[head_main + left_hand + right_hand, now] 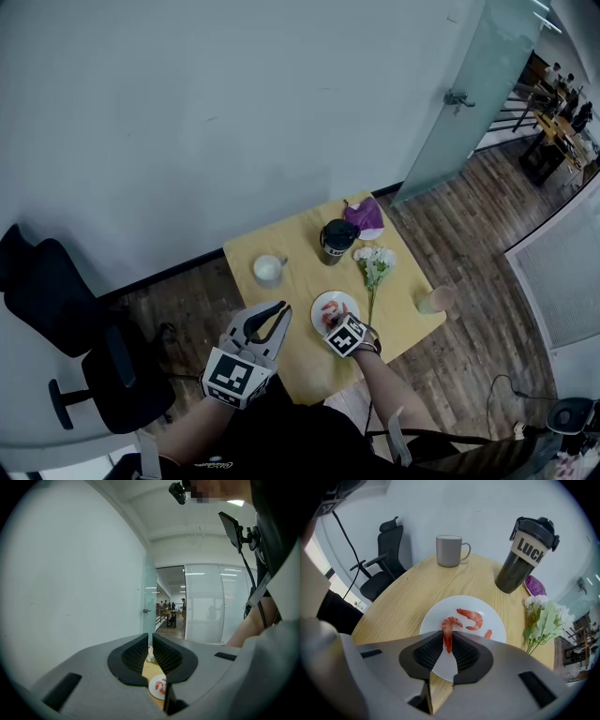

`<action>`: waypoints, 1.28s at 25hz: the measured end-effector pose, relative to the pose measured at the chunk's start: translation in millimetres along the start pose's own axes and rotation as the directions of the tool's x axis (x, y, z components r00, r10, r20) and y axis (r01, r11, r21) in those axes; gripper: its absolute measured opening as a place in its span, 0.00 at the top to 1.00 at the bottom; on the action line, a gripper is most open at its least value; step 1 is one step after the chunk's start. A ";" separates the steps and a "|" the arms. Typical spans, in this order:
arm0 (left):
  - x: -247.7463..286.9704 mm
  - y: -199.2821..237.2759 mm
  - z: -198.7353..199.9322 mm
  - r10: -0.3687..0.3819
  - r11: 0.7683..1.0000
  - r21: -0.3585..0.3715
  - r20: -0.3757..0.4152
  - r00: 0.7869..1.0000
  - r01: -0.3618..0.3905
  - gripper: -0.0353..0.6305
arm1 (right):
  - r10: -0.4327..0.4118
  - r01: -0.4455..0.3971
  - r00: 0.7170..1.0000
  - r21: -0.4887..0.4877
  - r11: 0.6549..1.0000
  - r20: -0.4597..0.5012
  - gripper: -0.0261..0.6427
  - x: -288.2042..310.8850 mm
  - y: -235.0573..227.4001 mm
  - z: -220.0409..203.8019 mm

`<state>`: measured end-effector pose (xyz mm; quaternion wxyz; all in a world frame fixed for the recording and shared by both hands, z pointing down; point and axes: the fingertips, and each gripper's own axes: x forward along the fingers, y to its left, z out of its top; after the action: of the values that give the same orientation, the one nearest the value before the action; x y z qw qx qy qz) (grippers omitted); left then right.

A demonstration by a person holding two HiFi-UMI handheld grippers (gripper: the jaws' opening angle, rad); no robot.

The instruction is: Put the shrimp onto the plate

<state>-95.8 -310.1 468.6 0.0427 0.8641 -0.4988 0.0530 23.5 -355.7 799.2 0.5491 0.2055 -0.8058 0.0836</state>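
Head view: left gripper sits over the near-left edge of the table, touching nothing. Left gripper view: jaws almost together with only a thin slit, nothing in it. To its right is the white plate. The right gripper is over the plate's near rim. Right gripper view: jaws pinched narrow on one shrimp by its tail, curled end sticking out above the plate. Two more shrimp lie on the plate, far right of the held one.
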 end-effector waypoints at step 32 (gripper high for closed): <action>24.2 -53.3 28.9 -0.181 0.983 0.034 0.055 0.982 0.179 0.90 | -0.294 0.067 0.734 0.366 0.928 0.612 0.95 -219.7 -23.7 85.6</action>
<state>-36.1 -308.0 442.1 0.0204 0.9073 -0.4188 0.0310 29.4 -355.3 562.3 0.1957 0.3860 -0.8979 0.0809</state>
